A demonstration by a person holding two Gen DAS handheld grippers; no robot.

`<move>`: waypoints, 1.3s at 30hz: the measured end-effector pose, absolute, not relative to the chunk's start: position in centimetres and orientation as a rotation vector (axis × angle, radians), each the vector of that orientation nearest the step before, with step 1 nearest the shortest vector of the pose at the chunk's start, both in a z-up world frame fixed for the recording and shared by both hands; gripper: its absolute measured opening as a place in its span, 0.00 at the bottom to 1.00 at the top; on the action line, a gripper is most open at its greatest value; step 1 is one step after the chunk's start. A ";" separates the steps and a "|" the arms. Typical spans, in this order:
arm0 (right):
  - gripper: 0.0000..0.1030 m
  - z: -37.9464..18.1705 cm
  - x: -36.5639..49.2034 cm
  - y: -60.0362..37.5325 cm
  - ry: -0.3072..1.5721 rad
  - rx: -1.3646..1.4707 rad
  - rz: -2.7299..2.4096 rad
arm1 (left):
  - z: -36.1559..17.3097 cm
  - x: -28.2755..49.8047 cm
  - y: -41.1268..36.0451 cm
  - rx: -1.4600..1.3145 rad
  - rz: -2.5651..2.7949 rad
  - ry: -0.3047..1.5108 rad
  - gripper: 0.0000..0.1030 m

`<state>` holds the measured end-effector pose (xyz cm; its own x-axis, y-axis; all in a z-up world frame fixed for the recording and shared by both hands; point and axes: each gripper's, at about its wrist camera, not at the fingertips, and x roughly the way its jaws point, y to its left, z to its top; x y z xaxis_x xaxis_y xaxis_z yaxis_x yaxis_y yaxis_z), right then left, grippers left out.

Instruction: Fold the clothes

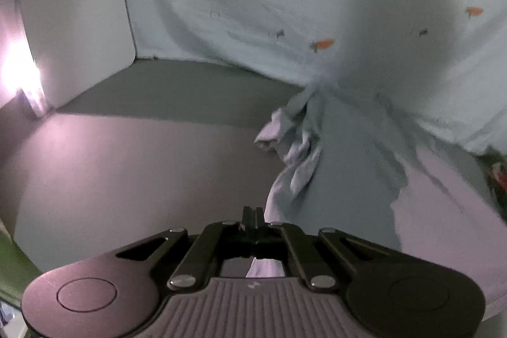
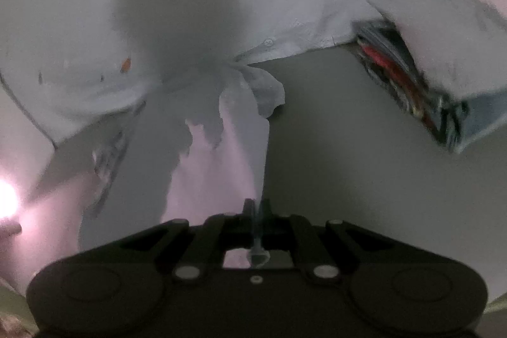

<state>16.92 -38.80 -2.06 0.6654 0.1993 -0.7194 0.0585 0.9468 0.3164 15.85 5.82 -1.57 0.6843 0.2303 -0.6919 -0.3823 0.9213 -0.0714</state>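
L gripper point(image 1: 253, 219) is fully closed for me, jaws pinched on a fold of the pale shirt point(image 1: 285, 5); cloth runs from the tips up and away, bunched mid-frame. R gripper point(image 2: 256, 211) is also closed, clamping a thin edge of the same shirt point(image 2: 95, 21), fabric drawn taut straight ahead to the button placket. The shirt lies spread on the grey table point(image 1: 126, 148), long axis can't tell. Folded clothes stack point(image 2: 443, 68) sits far right. White board point(image 1: 73, 15) stands far left.
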 end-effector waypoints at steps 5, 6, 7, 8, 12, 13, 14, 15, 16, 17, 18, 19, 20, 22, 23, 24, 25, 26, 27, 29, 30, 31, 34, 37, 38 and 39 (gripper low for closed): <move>0.06 -7.5 17.0 -38.1 1.012 0.082 -0.071 | -8.3 17.0 6.5 -0.093 0.388 0.945 0.04; 0.12 -7.6 16.6 -38.2 1.014 0.094 -0.069 | -9.0 16.6 5.8 -0.072 0.365 0.961 0.14; 0.27 -7.6 16.0 -38.6 1.007 0.127 -0.077 | -9.7 16.2 5.2 -0.051 0.343 0.976 0.22; 0.35 -7.7 15.7 -38.8 1.002 0.149 -0.083 | -10.4 15.8 4.6 -0.030 0.319 0.992 0.37; 0.40 -8.2 14.8 -39.0 1.025 0.151 -0.093 | -12.7 14.9 2.7 0.089 0.263 1.065 0.46; 0.42 -8.4 14.8 -39.0 1.033 0.151 -0.091 | -13.3 15.1 2.6 0.124 0.250 1.087 0.47; 0.43 -8.6 14.7 -38.9 1.041 0.150 -0.089 | -13.7 14.8 2.5 0.168 0.232 1.106 0.48; 0.46 -9.0 14.8 -39.0 1.048 0.143 -0.084 | -14.0 14.4 2.4 0.208 0.224 1.118 0.51; 0.46 -9.4 14.8 -38.9 1.055 0.129 -0.080 | -14.4 14.5 2.3 0.246 0.227 1.127 0.52; 0.46 -9.6 14.9 -38.8 1.061 0.114 -0.076 | -14.5 14.6 2.2 0.279 0.245 1.129 0.53; 0.46 -9.8 14.9 -38.7 1.065 0.110 -0.073 | -14.7 14.9 2.2 0.290 0.273 1.120 0.53; 0.46 -9.9 14.8 -38.6 1.068 0.108 -0.071 | -14.8 15.2 2.4 0.277 0.293 1.110 0.53; 0.46 -10.1 14.8 -38.5 1.071 0.107 -0.068 | -14.6 15.6 2.7 0.241 0.302 1.094 0.53; 0.47 -10.2 14.8 -38.4 1.074 0.112 -0.067 | -14.0 16.2 3.0 0.201 0.304 1.048 0.53; 0.47 -10.2 14.8 -38.4 1.075 0.113 -0.068 | -13.5 16.5 3.0 0.205 0.305 1.014 0.55; 0.47 -10.1 14.6 -38.4 1.073 0.114 -0.072 | -13.0 16.7 2.9 0.215 0.305 0.980 0.56; 0.47 -9.9 14.5 -38.4 1.068 0.115 -0.076 | -12.5 16.8 2.8 0.224 0.306 0.947 0.57; 0.48 -9.8 14.4 -38.4 1.064 0.115 -0.077 | -12.0 17.1 2.8 0.217 0.302 0.921 0.58; 0.48 -9.7 14.3 -38.3 1.061 0.115 -0.077 | -11.5 17.3 2.8 0.203 0.296 0.896 0.62; 0.49 -9.7 14.3 -38.2 1.056 0.119 -0.075 | -10.9 18.2 3.2 0.159 0.291 0.855 0.66; 0.49 -9.7 14.3 -38.2 1.054 0.122 -0.071 | -10.8 18.7 3.5 0.137 0.292 0.843 0.67; 0.50 -9.8 14.4 -38.2 1.054 0.123 -0.066 | -10.9 18.9 3.5 0.125 0.294 0.841 0.67; 0.51 -9.8 14.6 -37.8 1.053 0.113 -0.053 | -11.2 19.4 3.0 0.146 0.283 0.848 0.67; 0.54 -9.7 14.7 -37.1 1.042 0.068 -0.038 | -11.8 19.4 3.6 0.177 0.270 0.858 0.68; 0.55 -9.6 14.6 -36.9 1.038 0.050 -0.031 | -12.0 19.7 3.9 0.161 0.270 0.865 0.71; 0.56 -9.6 14.5 -36.7 1.034 0.031 -0.024 | -12.0 19.6 4.1 0.139 0.273 0.873 0.77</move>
<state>14.52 -36.68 -9.56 0.5108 -0.0054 -0.8597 0.0343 0.9993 0.0141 19.63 4.14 -12.00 0.6109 0.2926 -0.7356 -0.1796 0.9562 0.2311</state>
